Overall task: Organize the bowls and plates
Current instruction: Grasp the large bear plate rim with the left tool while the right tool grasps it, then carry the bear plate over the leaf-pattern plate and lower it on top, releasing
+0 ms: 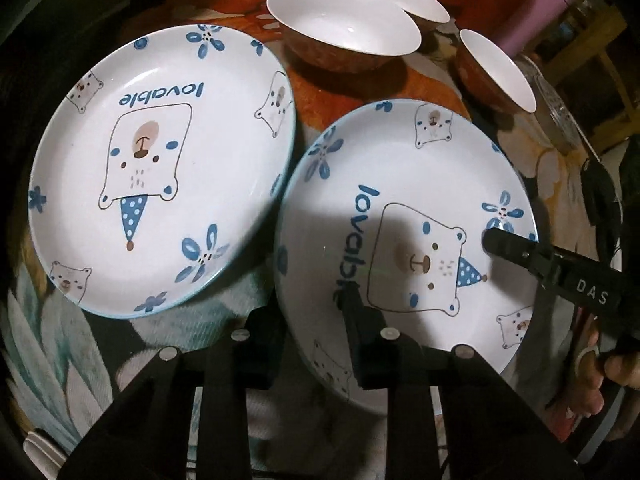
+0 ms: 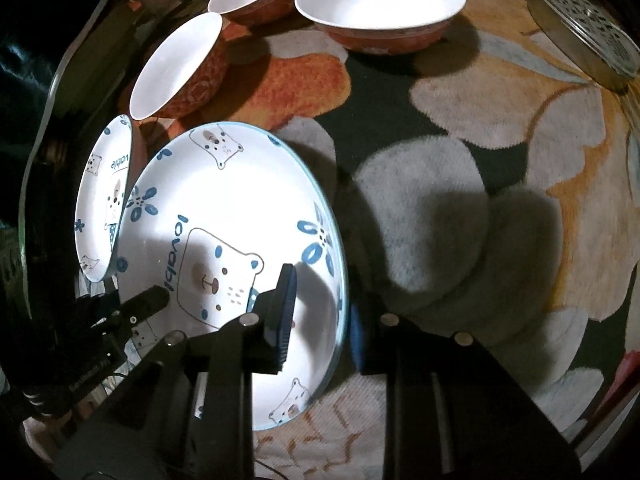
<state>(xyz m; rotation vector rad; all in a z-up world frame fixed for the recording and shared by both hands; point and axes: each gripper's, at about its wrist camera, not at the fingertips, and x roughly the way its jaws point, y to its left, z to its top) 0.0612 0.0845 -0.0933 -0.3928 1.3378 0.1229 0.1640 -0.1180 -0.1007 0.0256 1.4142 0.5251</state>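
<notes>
Sitting on a flowery cloth (image 2: 460,128) in a dim room, both grippers, left (image 1: 316,312) and right (image 2: 320,312), pinch opposite rims of the "lovable" plate (image 1: 400,184); bowls (image 1: 344,20) behind.

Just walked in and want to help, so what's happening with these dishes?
A person is working two hand-held grippers on one bear-print plate. The left hand-held gripper clamps its near rim, and the right hand-held gripper clamps the opposite rim. A matching second plate sits beside it, untouched, and three white bowls wait behind on the floral cloth.
</notes>
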